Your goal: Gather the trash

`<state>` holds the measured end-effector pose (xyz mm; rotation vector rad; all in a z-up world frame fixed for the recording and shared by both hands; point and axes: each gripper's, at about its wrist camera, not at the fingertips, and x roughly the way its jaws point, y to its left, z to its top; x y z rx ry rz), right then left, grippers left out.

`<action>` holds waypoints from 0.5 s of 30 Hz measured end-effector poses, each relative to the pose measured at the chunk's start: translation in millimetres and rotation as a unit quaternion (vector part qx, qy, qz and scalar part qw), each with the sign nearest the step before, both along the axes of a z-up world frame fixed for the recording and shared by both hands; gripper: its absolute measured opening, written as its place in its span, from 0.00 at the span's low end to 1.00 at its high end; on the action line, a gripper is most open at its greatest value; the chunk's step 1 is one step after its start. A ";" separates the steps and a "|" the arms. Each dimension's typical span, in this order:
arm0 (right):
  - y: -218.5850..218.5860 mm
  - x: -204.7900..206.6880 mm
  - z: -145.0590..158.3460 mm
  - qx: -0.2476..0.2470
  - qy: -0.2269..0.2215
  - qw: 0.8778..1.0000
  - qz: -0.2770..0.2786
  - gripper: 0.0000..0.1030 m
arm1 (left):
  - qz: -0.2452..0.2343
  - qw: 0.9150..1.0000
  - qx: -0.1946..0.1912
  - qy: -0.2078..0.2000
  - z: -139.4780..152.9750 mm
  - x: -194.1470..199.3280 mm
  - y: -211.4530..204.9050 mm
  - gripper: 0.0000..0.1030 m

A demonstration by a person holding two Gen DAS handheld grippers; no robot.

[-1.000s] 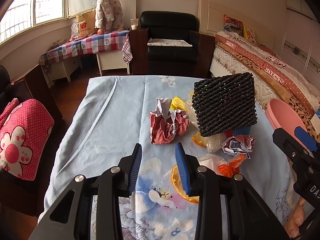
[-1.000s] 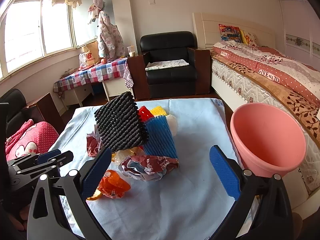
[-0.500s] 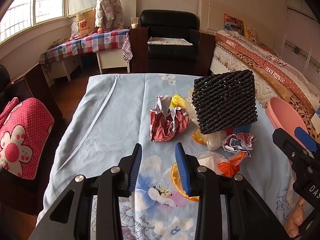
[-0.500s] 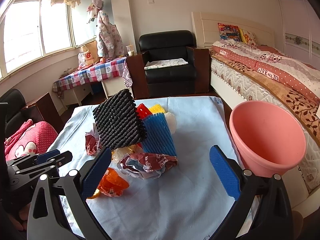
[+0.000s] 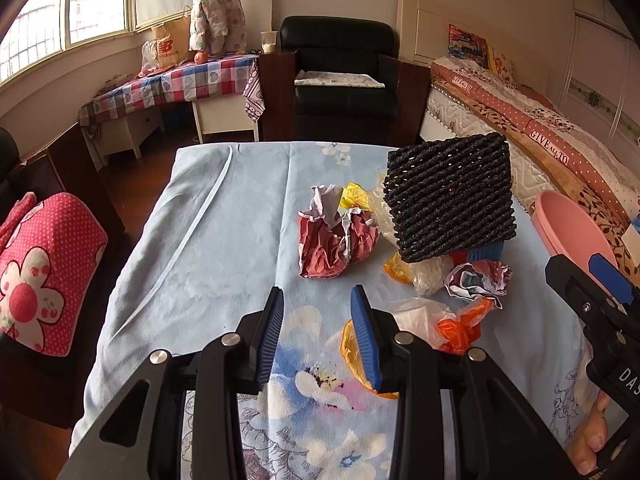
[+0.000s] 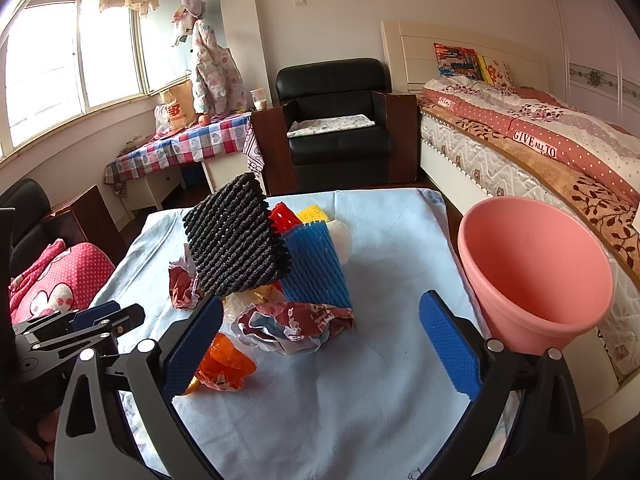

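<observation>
A pile of trash lies on the blue tablecloth [image 5: 224, 240]: a black foam net [image 5: 450, 196] on top, a crumpled red paper [image 5: 336, 240], a crumpled red-and-white wrapper [image 5: 478, 280], an orange plastic scrap [image 5: 460, 326], a blue foam net [image 6: 316, 268]. My left gripper [image 5: 317, 312] is open and empty, short of the red paper. My right gripper [image 6: 320, 332] is wide open and empty, with the crumpled wrapper [image 6: 292, 326] just ahead between its fingers. The pink bin [image 6: 536, 272] stands at the table's right edge.
A red dotted cushion [image 5: 44, 268] sits on a chair left of the table. A black armchair [image 6: 336, 120] stands beyond the far edge, a bed [image 6: 540, 148] to the right, a checked side table [image 5: 176, 84] at the back left.
Both grippers have crept slightly forward towards the pile. The jaws have not changed, and the trash has not moved.
</observation>
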<state>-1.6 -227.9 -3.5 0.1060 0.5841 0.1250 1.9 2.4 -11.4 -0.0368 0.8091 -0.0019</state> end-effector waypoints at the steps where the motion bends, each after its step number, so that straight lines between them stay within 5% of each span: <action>1: 0.1 -0.1 -0.3 0.000 0.000 1.000 0.000 0.96 | 0.000 1.000 0.000 0.000 0.0 0.0 0.3 0.33; 15: 0.0 0.0 0.1 0.000 0.000 1.000 0.000 0.96 | -0.002 1.000 -0.004 0.004 -2.4 2.1 0.2 0.33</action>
